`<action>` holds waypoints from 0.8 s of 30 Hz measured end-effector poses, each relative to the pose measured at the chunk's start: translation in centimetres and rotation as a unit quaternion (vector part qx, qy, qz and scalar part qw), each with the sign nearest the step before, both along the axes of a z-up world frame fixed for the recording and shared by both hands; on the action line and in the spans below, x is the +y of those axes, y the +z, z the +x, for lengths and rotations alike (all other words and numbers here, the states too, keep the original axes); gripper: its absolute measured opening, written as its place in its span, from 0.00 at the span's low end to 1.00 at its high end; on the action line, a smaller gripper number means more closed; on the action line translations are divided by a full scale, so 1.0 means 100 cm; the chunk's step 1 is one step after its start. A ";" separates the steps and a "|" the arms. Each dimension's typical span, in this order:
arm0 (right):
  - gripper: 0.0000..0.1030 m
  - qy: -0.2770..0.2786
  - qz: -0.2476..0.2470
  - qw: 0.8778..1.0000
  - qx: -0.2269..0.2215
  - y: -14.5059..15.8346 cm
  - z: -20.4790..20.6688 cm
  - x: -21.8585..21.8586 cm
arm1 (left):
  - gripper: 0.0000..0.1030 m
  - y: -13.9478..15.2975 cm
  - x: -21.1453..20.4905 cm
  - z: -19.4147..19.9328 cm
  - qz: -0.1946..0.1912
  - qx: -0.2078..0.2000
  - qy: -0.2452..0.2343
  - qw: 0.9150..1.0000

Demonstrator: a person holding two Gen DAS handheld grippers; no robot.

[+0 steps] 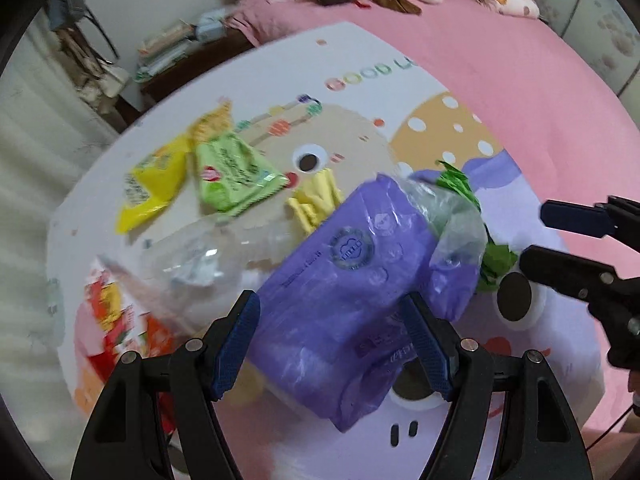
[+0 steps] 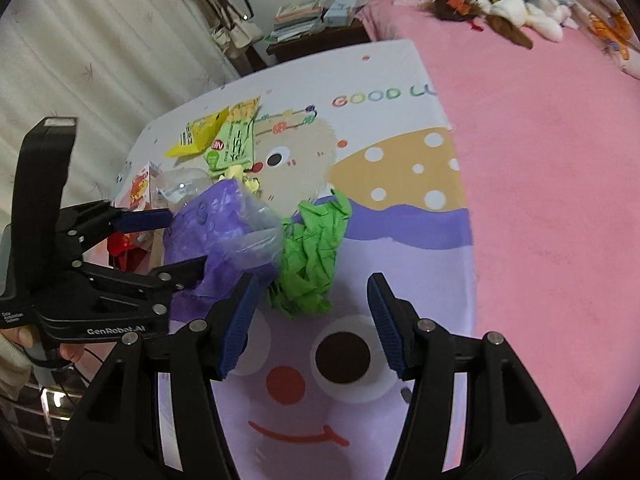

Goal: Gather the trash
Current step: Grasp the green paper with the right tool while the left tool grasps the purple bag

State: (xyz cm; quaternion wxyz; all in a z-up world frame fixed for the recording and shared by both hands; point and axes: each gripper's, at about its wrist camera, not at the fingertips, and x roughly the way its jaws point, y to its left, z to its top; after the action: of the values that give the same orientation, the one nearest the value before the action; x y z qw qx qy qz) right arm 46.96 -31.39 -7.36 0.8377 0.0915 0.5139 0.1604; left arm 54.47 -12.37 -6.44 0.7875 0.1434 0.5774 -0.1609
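The trash lies on a cartoon-printed mat (image 2: 400, 240) spread over a pink bed (image 2: 540, 200). Nearest on the mat's print is a lilac face with round eyes and a red nose, then a purple wavy band, a spotted tan shape and, farthest, the letters "GOOD LU".

The right gripper (image 2: 312, 320) hovers low over the lilac face, its jaws wide apart with nothing between them. Just beyond its fingertips sits a crumpled green paper (image 2: 312, 260) on the mat. To the left, the left gripper (image 1: 332, 344) comes in from the mat's left edge with its jaws spread on either side of a purple plastic bag (image 1: 340, 280); whether the pads actually press the bag cannot be told. A clear film hangs off the bag's far end, touching the green paper. A hand (image 2: 72, 354) grips the left gripper's handle at the lower left.

Farther left lie a clear plastic wrapper (image 1: 200, 256) and a red-and-orange packet (image 1: 116, 320). Beyond them are a small yellow scrap (image 1: 316, 204), a green wrapper (image 1: 232, 176) and a yellow wrapper (image 1: 156, 184), overlapping.

At the far end of the bed are plush toys (image 2: 500, 0) and pillows. Far left stand a dark bedside stand with stacked books (image 2: 300, 20) and a pale curtain (image 2: 100, 60).
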 end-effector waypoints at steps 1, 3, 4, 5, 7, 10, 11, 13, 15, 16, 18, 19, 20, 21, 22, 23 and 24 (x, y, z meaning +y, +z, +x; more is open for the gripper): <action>0.52 0.005 -0.001 1.000 0.003 -0.004 0.003 0.002 | 0.73 -0.006 -0.003 0.003 -0.003 0.008 -0.007 1.000; 0.52 0.013 0.000 1.000 0.011 -0.012 0.010 0.005 | 0.73 -0.013 -0.008 0.005 -0.007 0.017 -0.019 1.000; 0.52 0.016 0.001 1.000 0.014 -0.016 0.012 0.005 | 0.73 -0.017 -0.012 0.007 -0.010 0.024 -0.026 0.999; 0.52 0.019 0.003 1.000 0.018 -0.020 0.016 0.006 | 0.73 -0.020 -0.015 0.008 -0.012 0.031 -0.032 0.999; 0.52 0.023 0.005 0.999 0.023 -0.024 0.017 0.006 | 0.73 -0.028 -0.019 0.006 -0.007 0.044 -0.036 0.998; 0.52 0.033 0.005 0.999 0.026 -0.028 0.021 0.008 | 0.72 -0.034 -0.021 0.006 -0.008 0.041 -0.029 0.999; 0.52 0.037 0.004 0.999 0.026 -0.030 0.022 0.009 | 0.73 -0.036 -0.020 0.007 -0.013 0.041 -0.021 0.999; 0.52 0.046 0.000 0.999 0.025 -0.031 0.024 0.010 | 0.72 -0.040 -0.017 0.008 -0.024 0.043 -0.003 0.999; 0.52 0.054 -0.008 0.998 0.026 -0.035 0.027 0.011 | 0.69 -0.045 -0.015 0.005 -0.025 0.041 0.011 0.999; 0.52 0.055 -0.009 0.998 0.028 -0.036 0.027 0.011 | 0.68 -0.048 -0.016 0.002 -0.019 0.033 0.013 0.999; 0.52 0.056 -0.006 0.998 0.031 -0.038 0.029 0.008 | 0.49 -0.047 -0.020 -0.006 -0.017 0.017 0.010 1.000; 0.52 0.056 -0.006 0.998 0.031 -0.038 0.029 0.007 | 0.39 -0.045 -0.023 -0.009 -0.024 0.016 0.008 1.000; 0.52 0.056 -0.007 0.998 0.031 -0.039 0.030 0.007 | 0.24 -0.044 -0.027 -0.013 -0.025 0.016 0.007 1.000; 0.52 0.055 -0.008 0.998 0.030 -0.039 0.030 0.006 | 0.21 -0.043 -0.031 -0.016 -0.015 0.010 0.008 1.000; 0.52 0.056 -0.009 0.998 0.030 -0.040 0.031 0.006 | 0.13 -0.043 -0.035 -0.020 -0.006 0.005 0.006 1.000; 0.52 0.055 -0.012 0.998 0.030 -0.041 0.032 0.005 | 0.08 -0.044 -0.036 -0.024 -0.004 0.003 0.008 1.000; 0.52 0.054 -0.013 0.998 0.030 -0.041 0.032 0.006 | 0.03 -0.044 -0.037 -0.026 -0.007 0.003 0.013 1.000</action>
State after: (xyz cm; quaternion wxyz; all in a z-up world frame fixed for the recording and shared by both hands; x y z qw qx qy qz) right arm 50.20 -30.83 -11.47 0.8133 0.0572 0.5448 0.1958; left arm 51.88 -16.06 -10.85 0.7889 0.1301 0.5802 -0.1550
